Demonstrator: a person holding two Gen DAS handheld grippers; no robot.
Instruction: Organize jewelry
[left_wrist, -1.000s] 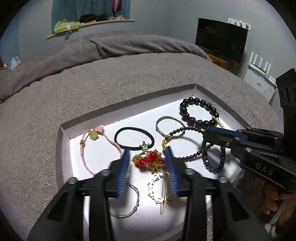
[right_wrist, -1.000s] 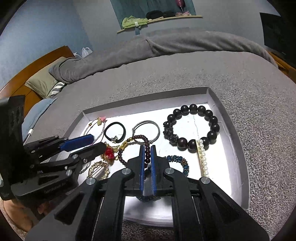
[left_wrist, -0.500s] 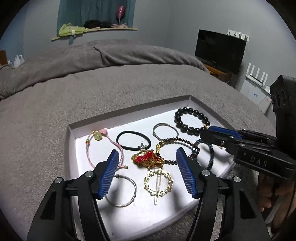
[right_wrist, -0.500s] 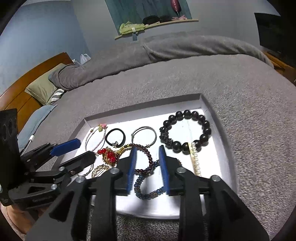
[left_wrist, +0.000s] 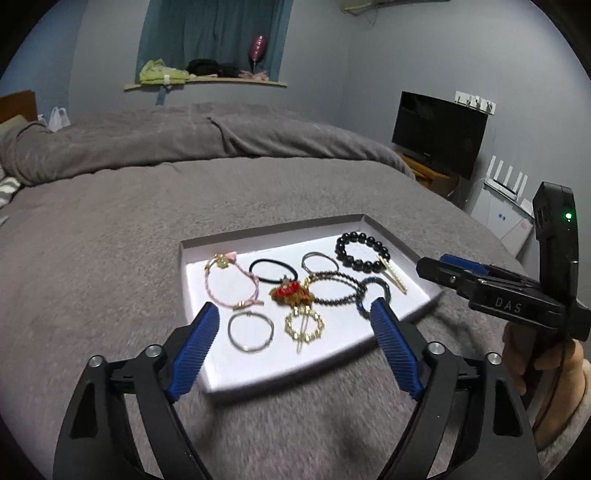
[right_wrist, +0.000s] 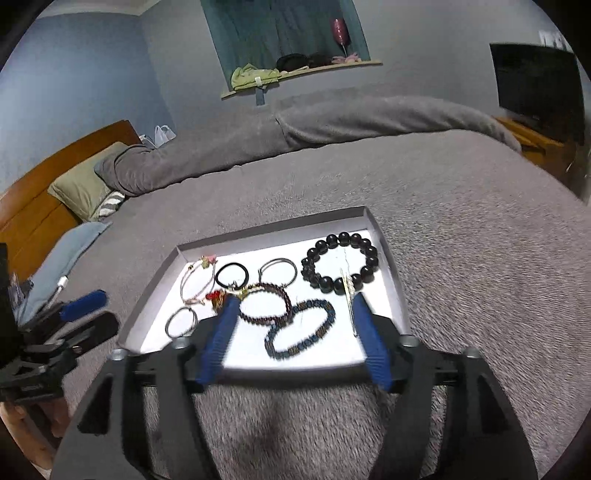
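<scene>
A white tray (left_wrist: 273, 229) (right_wrist: 266, 229) of jewelry lies on the grey bed. In it are a black bead bracelet (left_wrist: 360, 251) (right_wrist: 341, 264), a blue bead bracelet (right_wrist: 301, 330), a dark red bead bracelet (right_wrist: 266, 304), a gold round hair clip (left_wrist: 304, 325), a red-and-gold brooch (left_wrist: 291, 291), a black hair tie (left_wrist: 271, 271) and a pink cord bracelet (left_wrist: 229, 284). My left gripper (left_wrist: 293, 306) hovers over the tray's near edge, its jaws opening with nothing between them. My right gripper (right_wrist: 294, 298) does the same near the blue bracelet.
Two thin silver bangles (left_wrist: 251, 330) (left_wrist: 319, 260) and a gold bar clip (left_wrist: 393, 275) also lie in the tray. Grey blanket (left_wrist: 110, 240) surrounds the tray. A television (left_wrist: 439, 133) stands at the far right and a wooden headboard (right_wrist: 44, 192) at the left.
Both grippers have drawn back and up from the tray while their jaws spread wide. The right jaws were shut at the blue bracelet, which now lies flat. The gold hair clip lies free.
</scene>
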